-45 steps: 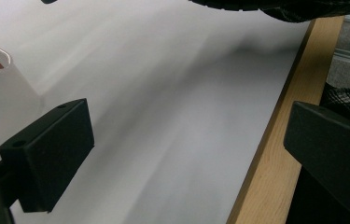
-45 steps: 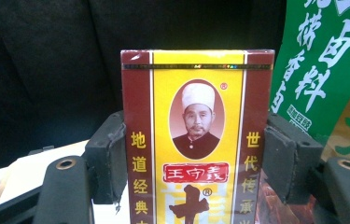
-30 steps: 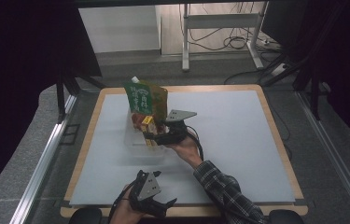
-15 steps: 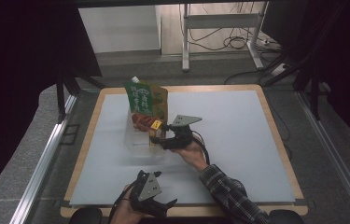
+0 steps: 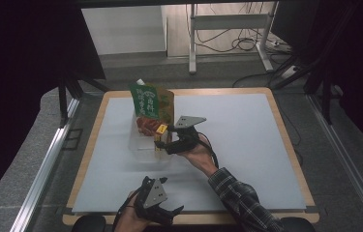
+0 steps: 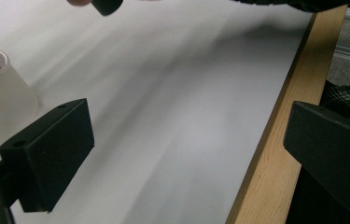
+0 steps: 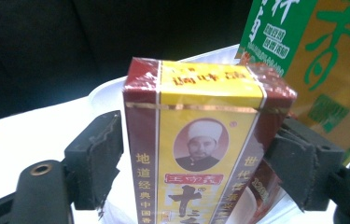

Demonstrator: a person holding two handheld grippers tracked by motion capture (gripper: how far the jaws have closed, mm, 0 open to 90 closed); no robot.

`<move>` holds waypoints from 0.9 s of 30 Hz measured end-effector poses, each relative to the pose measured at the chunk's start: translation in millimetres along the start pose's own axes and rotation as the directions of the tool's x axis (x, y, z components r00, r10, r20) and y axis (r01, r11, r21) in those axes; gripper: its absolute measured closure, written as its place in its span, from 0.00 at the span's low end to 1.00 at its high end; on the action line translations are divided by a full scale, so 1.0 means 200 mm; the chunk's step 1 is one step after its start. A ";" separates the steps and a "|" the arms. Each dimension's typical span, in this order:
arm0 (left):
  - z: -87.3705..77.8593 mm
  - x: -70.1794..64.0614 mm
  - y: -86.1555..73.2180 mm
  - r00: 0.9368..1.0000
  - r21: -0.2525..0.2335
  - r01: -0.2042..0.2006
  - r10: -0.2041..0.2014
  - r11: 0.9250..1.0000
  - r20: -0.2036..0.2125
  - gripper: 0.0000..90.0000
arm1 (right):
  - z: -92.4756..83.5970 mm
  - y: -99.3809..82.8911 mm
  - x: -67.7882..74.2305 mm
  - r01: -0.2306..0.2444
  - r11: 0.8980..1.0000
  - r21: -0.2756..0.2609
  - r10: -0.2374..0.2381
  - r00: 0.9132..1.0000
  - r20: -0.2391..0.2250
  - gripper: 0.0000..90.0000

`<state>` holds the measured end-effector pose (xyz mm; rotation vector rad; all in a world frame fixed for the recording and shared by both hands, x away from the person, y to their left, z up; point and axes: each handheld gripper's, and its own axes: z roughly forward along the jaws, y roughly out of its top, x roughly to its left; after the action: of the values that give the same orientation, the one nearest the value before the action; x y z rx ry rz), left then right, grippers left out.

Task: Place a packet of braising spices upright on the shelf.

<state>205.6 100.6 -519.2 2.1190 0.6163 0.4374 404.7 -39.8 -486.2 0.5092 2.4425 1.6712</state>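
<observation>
Your right gripper sits mid-desk, jaws just opening around the yellow spice box; right gripper view shows a gap at the left pad, the right pad at the box's edge. Box stands upright in the clear tub, green pouch just behind it toward the far edge. Left gripper rests at the near edge, jaws apart, empty; its view shows bare desk and the wooden border

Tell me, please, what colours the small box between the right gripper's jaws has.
Yellow front with dark red sides: the small box, clearest in the right gripper view.
</observation>
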 end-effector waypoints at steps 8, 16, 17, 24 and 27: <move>0.00 0.00 0.00 1.000 -0.003 0.001 -0.001 1.000 -0.002 0.02 | -0.03 0.04 0.02 0.029 0.999 0.037 -0.030 0.999 0.017 0.15; 0.00 0.00 0.00 1.000 -0.010 0.007 -0.007 1.000 -0.007 0.02 | -0.06 0.08 0.04 0.040 0.996 0.076 -0.042 0.999 0.023 0.10; 0.00 0.00 0.00 1.000 -0.011 0.007 -0.007 1.000 -0.007 0.02 | -0.07 0.08 0.04 0.045 0.996 0.083 -0.047 0.999 0.024 0.09; -0.01 0.00 0.00 1.000 -0.018 0.008 -0.008 1.000 -0.012 0.02 | -0.12 0.08 0.05 0.057 0.991 0.117 -0.062 0.998 0.034 0.07; -0.01 0.00 0.00 1.000 -0.020 0.009 -0.009 1.000 -0.014 0.02 | -0.15 0.08 0.04 0.058 0.989 0.133 -0.064 0.997 0.043 0.07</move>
<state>205.4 101.7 -517.8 2.0954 0.6271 0.4521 390.8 -57.7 -458.9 0.4789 2.5197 1.4649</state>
